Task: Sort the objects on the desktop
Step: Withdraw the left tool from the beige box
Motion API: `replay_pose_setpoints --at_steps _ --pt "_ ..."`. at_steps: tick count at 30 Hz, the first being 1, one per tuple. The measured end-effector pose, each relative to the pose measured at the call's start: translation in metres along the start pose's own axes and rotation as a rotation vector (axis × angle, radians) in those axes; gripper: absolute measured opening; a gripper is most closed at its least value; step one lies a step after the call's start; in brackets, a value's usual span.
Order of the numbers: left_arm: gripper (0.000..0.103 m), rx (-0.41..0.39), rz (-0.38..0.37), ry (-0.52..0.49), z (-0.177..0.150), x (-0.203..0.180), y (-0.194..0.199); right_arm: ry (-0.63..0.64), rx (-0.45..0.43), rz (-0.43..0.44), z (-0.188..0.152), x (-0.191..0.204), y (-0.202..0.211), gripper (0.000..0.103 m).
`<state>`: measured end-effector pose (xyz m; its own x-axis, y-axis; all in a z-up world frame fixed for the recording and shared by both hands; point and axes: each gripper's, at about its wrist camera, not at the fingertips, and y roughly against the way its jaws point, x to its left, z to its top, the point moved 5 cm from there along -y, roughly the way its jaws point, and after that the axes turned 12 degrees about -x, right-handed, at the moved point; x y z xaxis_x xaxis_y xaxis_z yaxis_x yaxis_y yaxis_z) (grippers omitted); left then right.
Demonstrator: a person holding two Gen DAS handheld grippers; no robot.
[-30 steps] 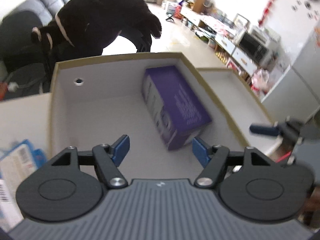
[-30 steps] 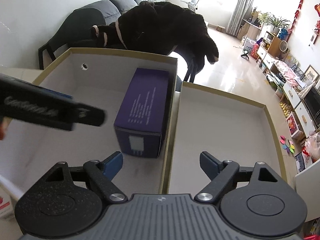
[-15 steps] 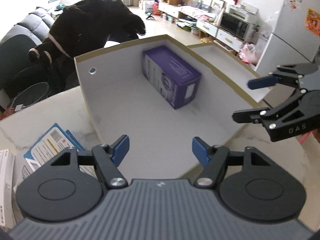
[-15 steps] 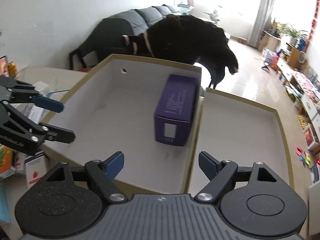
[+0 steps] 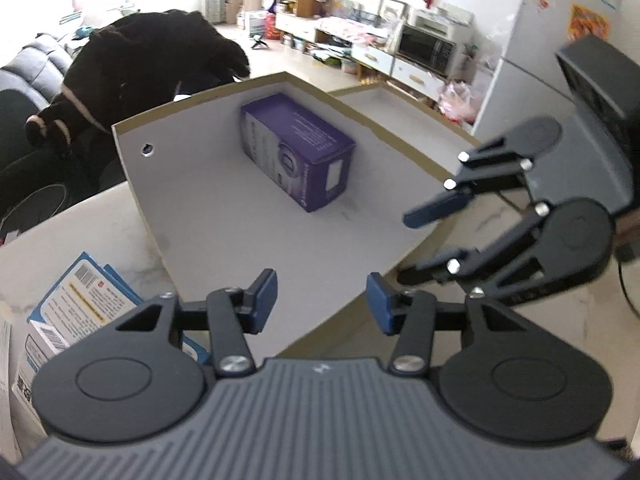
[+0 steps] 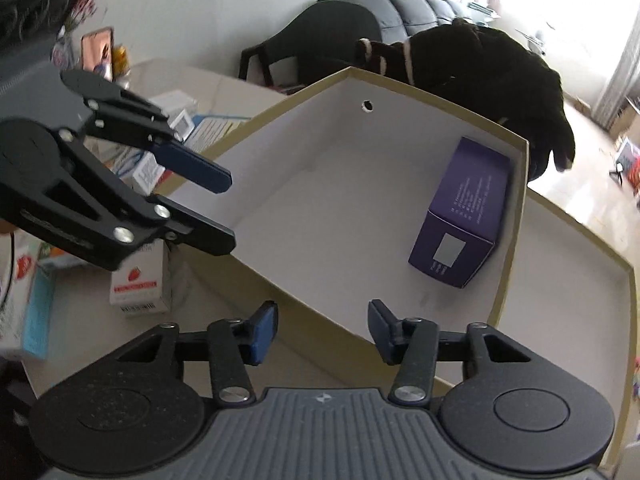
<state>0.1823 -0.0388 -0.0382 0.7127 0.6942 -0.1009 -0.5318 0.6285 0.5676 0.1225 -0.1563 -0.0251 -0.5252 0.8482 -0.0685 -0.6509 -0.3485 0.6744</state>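
Note:
A purple carton (image 5: 296, 156) lies inside the open cardboard tray (image 5: 240, 240), against its right wall (image 6: 516, 216); it also shows in the right wrist view (image 6: 464, 216). My left gripper (image 5: 322, 302) hovers over the tray's near corner, its jaws closing with nothing between them. My right gripper (image 6: 322, 330) hangs just before the tray's near edge, its jaws also closing on nothing. Each sees the other: the right gripper (image 5: 404, 246) at the tray's right corner, the left gripper (image 6: 228, 210) at the tray's left side.
A second, shallower tray (image 5: 400, 108) adjoins the first on the right. Blue-and-white packets (image 5: 84, 304) and a white strawberry-print box (image 6: 138, 280) lie on the tabletop left of the tray. A black furry garment (image 5: 140, 64) hangs behind the tray.
Both grippers have drawn back from over the tray to its near edge and rolled. Their jaws stand narrower than before. The purple carton has stayed put.

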Motion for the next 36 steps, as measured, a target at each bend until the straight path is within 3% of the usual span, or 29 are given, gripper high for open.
replay_pose_setpoints --at_steps 3,5,11,21,36 --pt "0.049 0.039 -0.006 -0.036 -0.007 -0.006 -0.007 0.046 0.011 0.015 0.0 0.004 -0.003 0.044" --pt "0.037 0.062 -0.003 -0.055 -0.013 -0.008 -0.013 0.071 0.015 0.028 -0.001 0.006 -0.004 0.041" --pt "0.028 0.07 -0.044 -0.057 -0.017 -0.009 -0.01 0.115 0.035 0.063 0.0 0.009 -0.005 0.034" --pt "0.027 0.06 -0.083 -0.068 -0.028 -0.021 0.01 0.126 0.046 0.12 -0.003 0.01 0.006 0.031" --pt "0.028 0.026 -0.06 -0.043 -0.035 -0.026 0.031 0.163 0.006 0.091 -0.004 0.02 0.026 0.03"
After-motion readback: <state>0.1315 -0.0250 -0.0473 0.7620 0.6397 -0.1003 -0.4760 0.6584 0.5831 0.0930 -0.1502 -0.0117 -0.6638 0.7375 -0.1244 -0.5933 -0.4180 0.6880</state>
